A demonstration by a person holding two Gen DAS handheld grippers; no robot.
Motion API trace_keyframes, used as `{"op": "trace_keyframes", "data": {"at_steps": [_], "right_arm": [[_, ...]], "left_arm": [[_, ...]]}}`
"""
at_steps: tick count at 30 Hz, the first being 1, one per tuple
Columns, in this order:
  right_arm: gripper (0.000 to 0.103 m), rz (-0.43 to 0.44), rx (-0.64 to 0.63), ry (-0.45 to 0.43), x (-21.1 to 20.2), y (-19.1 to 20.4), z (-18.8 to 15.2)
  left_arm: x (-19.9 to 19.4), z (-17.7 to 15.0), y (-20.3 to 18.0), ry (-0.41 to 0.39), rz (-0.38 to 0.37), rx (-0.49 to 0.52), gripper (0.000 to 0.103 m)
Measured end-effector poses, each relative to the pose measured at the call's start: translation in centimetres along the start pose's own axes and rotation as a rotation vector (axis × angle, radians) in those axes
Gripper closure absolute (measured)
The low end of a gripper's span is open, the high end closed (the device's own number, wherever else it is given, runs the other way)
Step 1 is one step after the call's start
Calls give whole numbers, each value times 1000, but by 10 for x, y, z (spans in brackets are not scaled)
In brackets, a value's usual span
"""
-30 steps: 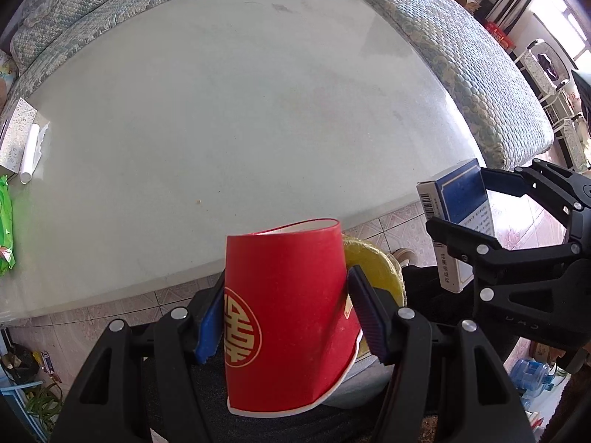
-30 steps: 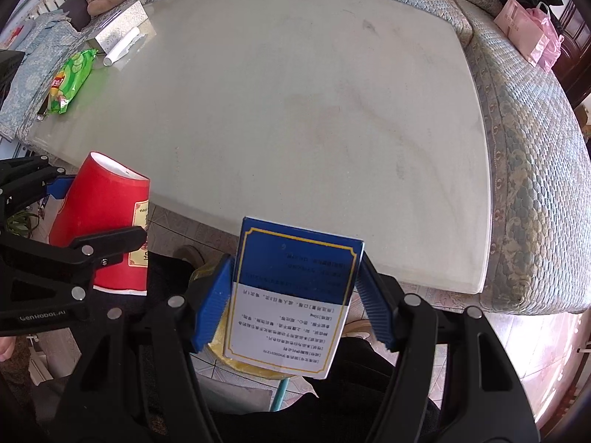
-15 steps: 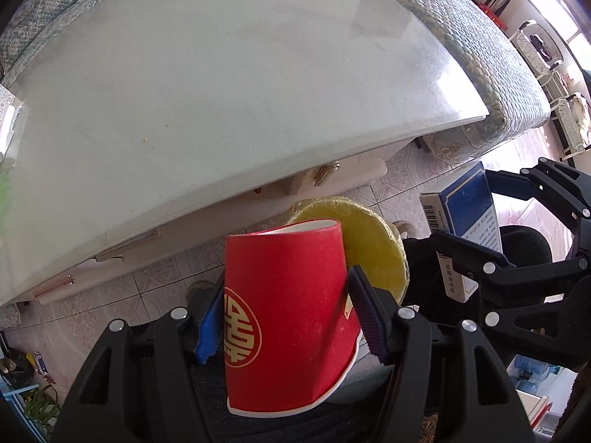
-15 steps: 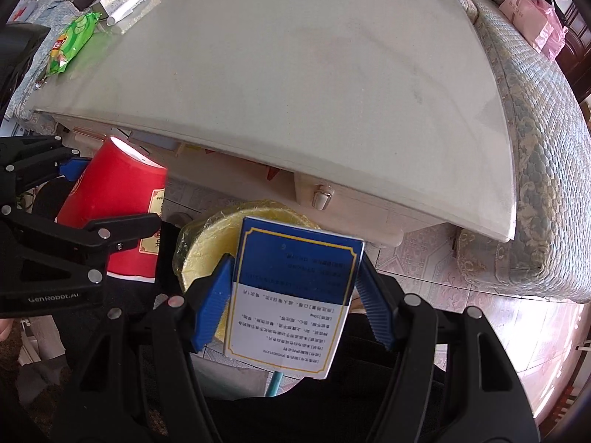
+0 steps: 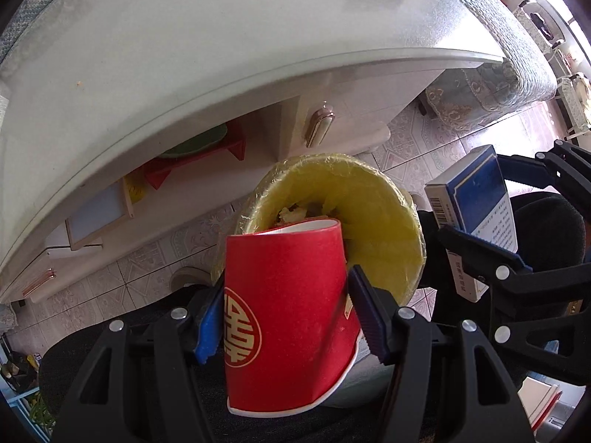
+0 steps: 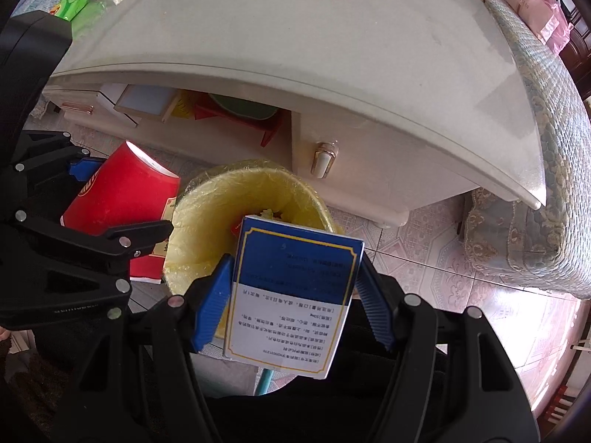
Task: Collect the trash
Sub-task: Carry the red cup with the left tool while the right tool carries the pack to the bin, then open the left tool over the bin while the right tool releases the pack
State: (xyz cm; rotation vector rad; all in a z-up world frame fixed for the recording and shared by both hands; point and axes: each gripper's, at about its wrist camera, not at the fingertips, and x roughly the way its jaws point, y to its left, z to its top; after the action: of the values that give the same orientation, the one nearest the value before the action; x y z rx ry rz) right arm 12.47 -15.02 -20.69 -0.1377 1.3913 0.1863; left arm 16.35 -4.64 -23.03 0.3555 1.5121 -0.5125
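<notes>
Here we clench our left gripper (image 5: 286, 312) on a red paper cup with a gold emblem (image 5: 286, 317), its open mouth tipped toward the round bin lined with a yellow plastic bag (image 5: 373, 214) on the tiled floor. Just to the right, our right gripper (image 6: 291, 297) grasps a blue-and-white printed cardboard box (image 6: 291, 295) above the bin's near rim. Food scraps lie inside. Beyond the bin stands a white glass-topped table (image 6: 332, 37) with a drawer handle (image 6: 323, 158).
</notes>
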Motion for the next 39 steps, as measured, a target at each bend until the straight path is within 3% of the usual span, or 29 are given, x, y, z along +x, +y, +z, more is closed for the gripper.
{"op": "trace_keyframes", "data": {"at_steps": [20,35,39], "right_arm": [[38,31,37,103,88,-3,-30],[38,93,125,167,145,-11,-37],[38,92,124,173,150,-10,-37]], "left_arm": [[114,-17,6,184,-121,-87,43],[172,-11,14,262,-94,-94,43],[184,-9,19,294,-131,-111,42]]}}
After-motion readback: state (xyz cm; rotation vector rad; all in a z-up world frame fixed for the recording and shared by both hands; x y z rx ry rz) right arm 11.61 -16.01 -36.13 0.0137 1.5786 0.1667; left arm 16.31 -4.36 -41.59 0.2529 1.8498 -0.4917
